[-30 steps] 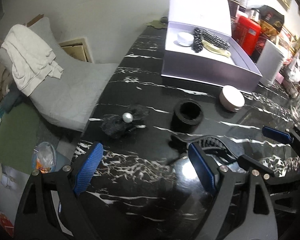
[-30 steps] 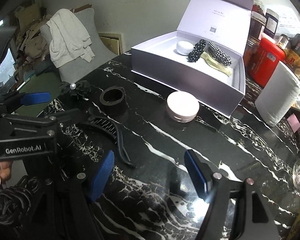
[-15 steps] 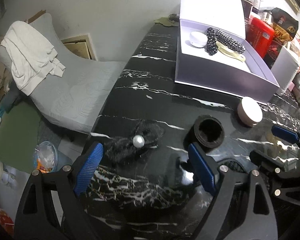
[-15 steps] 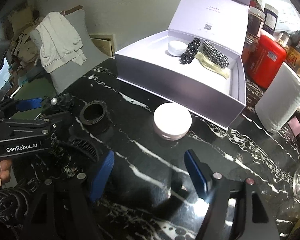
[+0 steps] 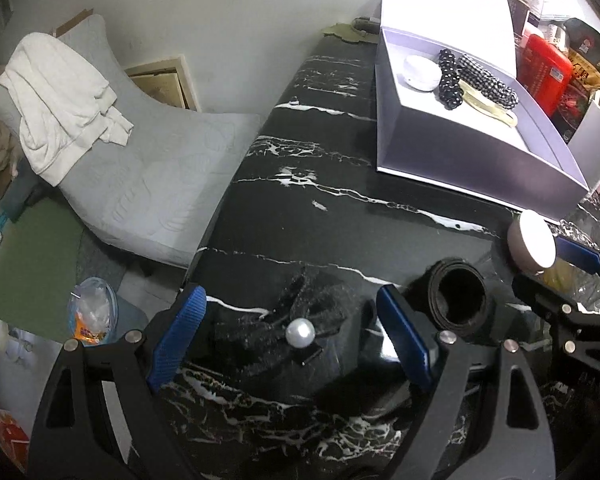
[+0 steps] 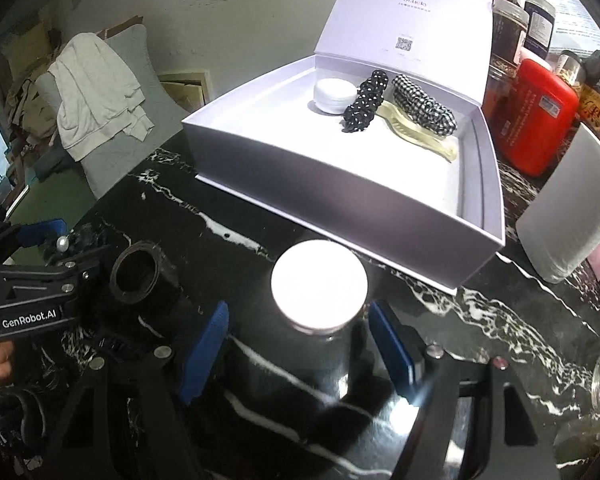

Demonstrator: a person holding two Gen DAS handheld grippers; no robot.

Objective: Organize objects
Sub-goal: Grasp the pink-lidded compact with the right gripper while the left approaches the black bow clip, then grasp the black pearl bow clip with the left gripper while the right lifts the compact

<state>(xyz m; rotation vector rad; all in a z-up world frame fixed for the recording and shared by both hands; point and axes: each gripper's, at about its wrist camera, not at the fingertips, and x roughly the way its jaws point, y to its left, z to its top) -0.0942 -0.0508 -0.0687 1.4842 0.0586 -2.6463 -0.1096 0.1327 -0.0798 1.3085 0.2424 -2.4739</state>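
I'm seeing my left gripper (image 5: 290,330) gaping around the pearl bow (image 5: 300,332) bottom-center; only the right view's showing my right gripper (image 6: 298,340) spread, straddling the round compact (image 6: 319,283).

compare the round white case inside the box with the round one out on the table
The case in the box is small, all white, and sits on the white box floor beside a polka-dot scrunchie. The case on the table looks larger, has a pinkish base, and stands on black marble between the right gripper fingers, untouched. Both are round, lidded and closed.
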